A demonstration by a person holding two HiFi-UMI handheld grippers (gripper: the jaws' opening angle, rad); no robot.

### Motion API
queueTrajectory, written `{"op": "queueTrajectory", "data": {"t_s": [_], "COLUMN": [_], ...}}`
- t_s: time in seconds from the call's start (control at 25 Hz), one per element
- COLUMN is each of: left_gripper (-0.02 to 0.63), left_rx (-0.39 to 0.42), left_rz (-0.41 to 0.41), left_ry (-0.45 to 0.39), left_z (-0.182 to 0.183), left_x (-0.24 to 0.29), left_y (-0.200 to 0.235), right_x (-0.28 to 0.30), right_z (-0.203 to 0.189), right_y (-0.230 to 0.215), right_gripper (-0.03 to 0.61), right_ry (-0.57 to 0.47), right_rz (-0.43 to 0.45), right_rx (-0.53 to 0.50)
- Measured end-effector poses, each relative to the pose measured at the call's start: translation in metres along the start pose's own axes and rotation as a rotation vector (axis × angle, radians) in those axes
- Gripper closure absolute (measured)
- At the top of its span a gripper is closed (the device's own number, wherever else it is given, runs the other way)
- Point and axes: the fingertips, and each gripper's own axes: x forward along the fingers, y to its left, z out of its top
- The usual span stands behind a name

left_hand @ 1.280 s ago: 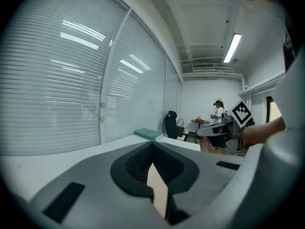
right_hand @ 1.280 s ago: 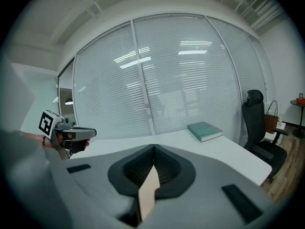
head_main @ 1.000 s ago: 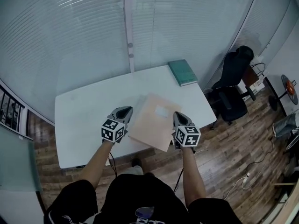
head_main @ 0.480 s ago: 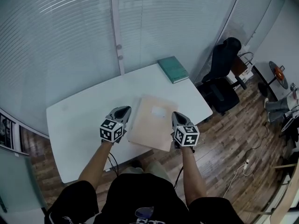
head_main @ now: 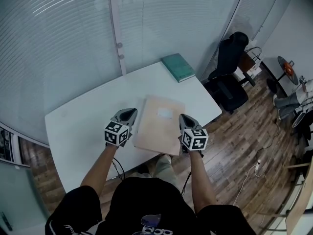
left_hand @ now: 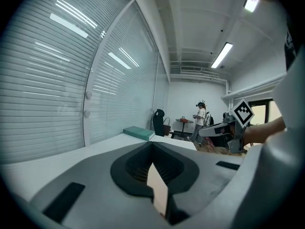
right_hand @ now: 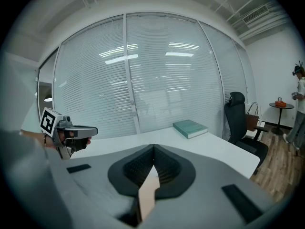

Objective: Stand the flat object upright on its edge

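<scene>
A flat tan folder [head_main: 161,124] with a white label lies on the white table [head_main: 83,121], its near corner over the front edge. My left gripper [head_main: 127,114] sits just off its left edge and my right gripper [head_main: 185,118] at its right edge. Both are shut and point away from me. In the left gripper view the jaws [left_hand: 153,144] meet in a seam with a thin tan strip in it. The right gripper view [right_hand: 153,147] shows the same. I cannot tell whether that strip is the folder.
A green book [head_main: 178,67] lies at the table's far right corner, by the blinds-covered glass wall. A black office chair [head_main: 230,77] stands right of the table on the wood floor. A person [left_hand: 200,120] stands far off across the room.
The whole scene has slid a little left and up in the head view. Both grippers stay shut on either side of the folder, which lies as before.
</scene>
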Motion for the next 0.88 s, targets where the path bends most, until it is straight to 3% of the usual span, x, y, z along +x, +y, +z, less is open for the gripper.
{"op": "queueTrajectory", "data": {"t_s": [0.28,0.64,0.88], "left_gripper": [0.595,0.594,0.594], "left_rx": [0.058,0.031,0.014], "left_rz": [-0.023,-0.052,-0.052], "left_ry": [0.038,0.041,0.03], "left_z": [-0.008,-0.015,-0.02], "left_x": [0.009,0.018,0.022], "left_y": [-0.005,-0.001,0.004], "right_x": [0.004,-0.002,-0.012], "right_z": [-0.005,-0.023,-0.035], "right_y": [-0.006,-0.02,-0.033], "right_gripper": [0.558,0.557,0.555], "right_ry": [0.007,0.021,0.033], "right_rz": [-0.016,-0.062,-0.136], "right_rx": [0.018,0.051,0.013]}}
